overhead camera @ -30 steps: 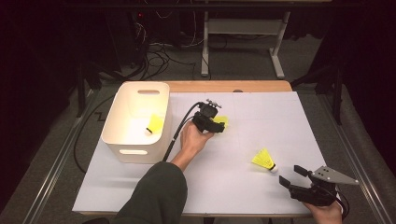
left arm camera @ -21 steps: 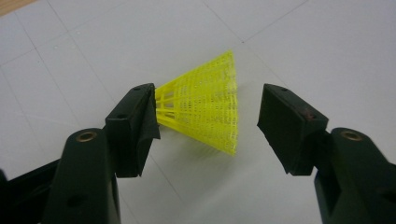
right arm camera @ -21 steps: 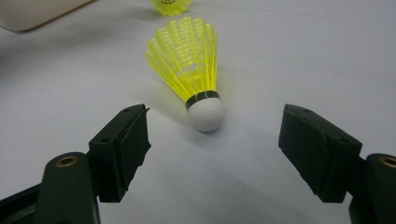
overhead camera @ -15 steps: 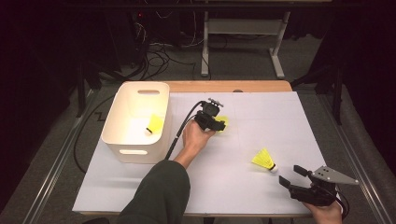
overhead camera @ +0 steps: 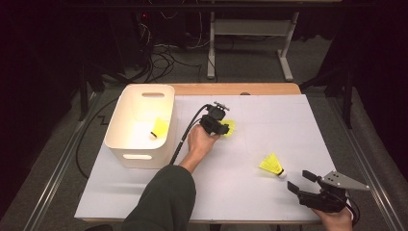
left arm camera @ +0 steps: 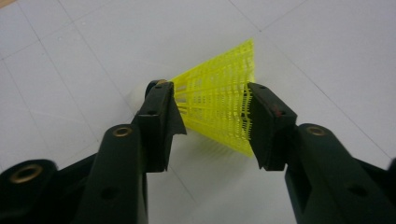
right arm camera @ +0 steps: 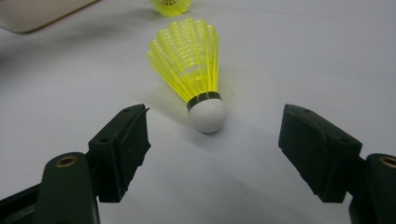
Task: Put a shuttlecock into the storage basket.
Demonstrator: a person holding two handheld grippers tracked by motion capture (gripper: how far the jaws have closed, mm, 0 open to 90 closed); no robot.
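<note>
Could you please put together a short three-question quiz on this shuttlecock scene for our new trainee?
1. True or false: the right gripper is clamped on a shuttlecock.
2. How many yellow shuttlecocks are there in the high view, and where is each?
3. Which part of its shuttlecock do the left gripper pads meet: A) the white cork, B) the yellow skirt, C) nothing?

Key
1. False: its jaws stand wide apart, with the near shuttlecock lying on the table ahead of them, cork toward the camera.
2. Three: one inside the white bin, one at the left gripper, one in front of the right gripper.
3. B: the jaws have just been closing and now meet the skirt on both sides.
</note>
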